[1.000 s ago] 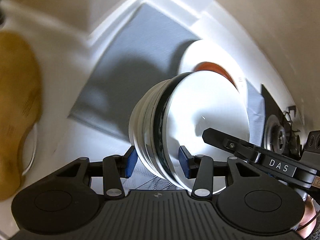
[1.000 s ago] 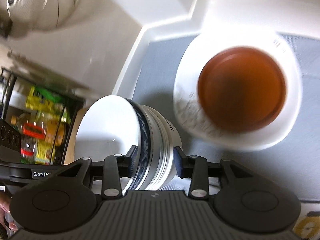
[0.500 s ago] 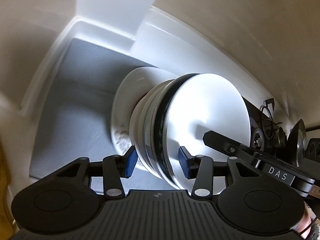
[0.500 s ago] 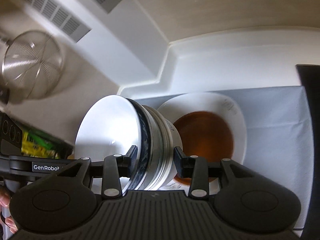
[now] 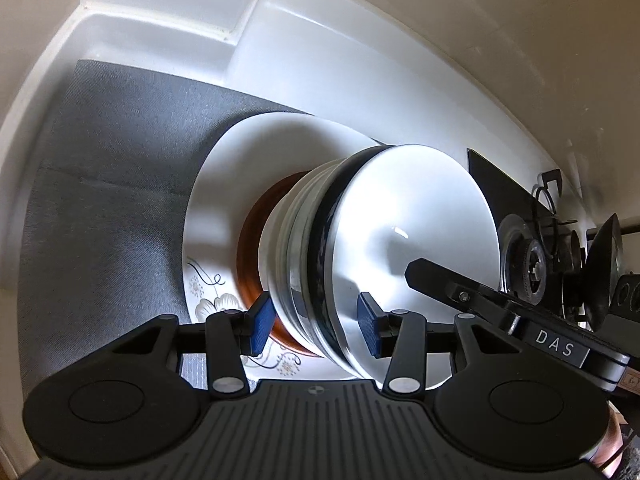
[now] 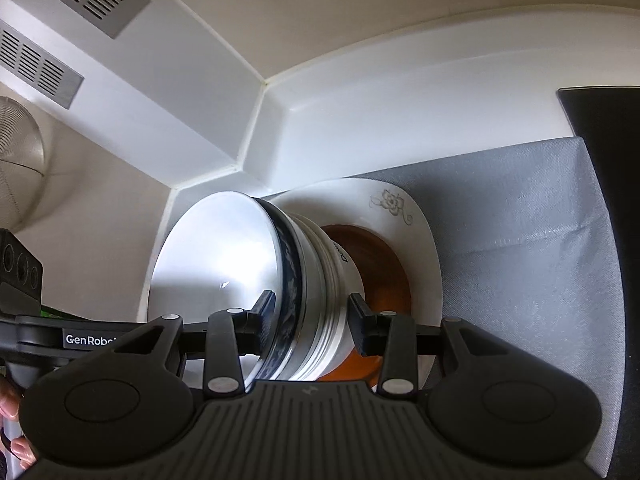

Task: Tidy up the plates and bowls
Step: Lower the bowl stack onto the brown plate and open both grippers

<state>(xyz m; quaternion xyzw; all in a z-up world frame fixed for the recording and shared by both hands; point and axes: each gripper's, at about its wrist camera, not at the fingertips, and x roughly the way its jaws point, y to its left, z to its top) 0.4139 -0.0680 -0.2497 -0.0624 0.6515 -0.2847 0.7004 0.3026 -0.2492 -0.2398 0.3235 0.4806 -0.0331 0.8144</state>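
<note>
grey mat (image 5: 120,184), gas burner (image 5: 532,264), mesh strainer (image 6: 18,160)

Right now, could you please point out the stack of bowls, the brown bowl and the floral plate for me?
stack of bowls (image 5: 408,232): left wrist view, inside of the top white bowl.
brown bowl (image 6: 384,264): right wrist view, inner wall.
floral plate (image 5: 224,216): left wrist view, bare white rim.

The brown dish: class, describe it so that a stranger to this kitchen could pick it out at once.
Start at the grey cloth mat in the corner of the white counter. On it lies a wide white plate with a flower pattern, and the brown glossy round dish sits in its middle, under the stack of white bowls both grippers hold. It is the only brown piece; all the other crockery is white.
</note>
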